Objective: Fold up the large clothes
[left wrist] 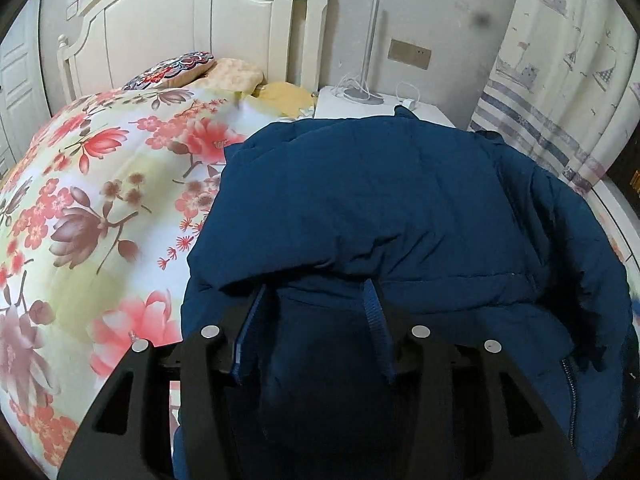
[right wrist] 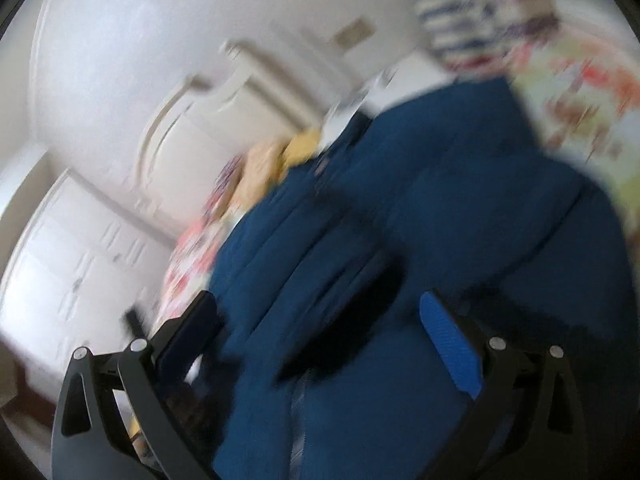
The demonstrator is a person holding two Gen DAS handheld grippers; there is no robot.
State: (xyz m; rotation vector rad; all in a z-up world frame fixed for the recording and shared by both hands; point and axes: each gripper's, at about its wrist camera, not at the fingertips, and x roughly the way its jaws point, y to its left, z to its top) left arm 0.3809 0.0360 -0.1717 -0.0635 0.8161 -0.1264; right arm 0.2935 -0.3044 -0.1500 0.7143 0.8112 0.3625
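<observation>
A large dark blue padded jacket [left wrist: 392,200] lies on the floral quilt [left wrist: 100,184] of a bed. My left gripper [left wrist: 316,300] is shut on a thick fold of the jacket; the fabric bulges between its blue-padded fingers [left wrist: 374,320]. The jacket also fills the blurred, tilted right wrist view [right wrist: 460,184]. My right gripper [right wrist: 320,312] is open, with its fingers [right wrist: 448,340] wide apart just above the jacket and nothing between them.
A white headboard [left wrist: 200,28] stands behind pillows [left wrist: 188,66]. A white nightstand [left wrist: 360,108] with a lamp pole [left wrist: 370,40] is at the back. A patterned curtain [left wrist: 560,72] hangs on the right. White wardrobe doors [right wrist: 80,264] show in the right wrist view.
</observation>
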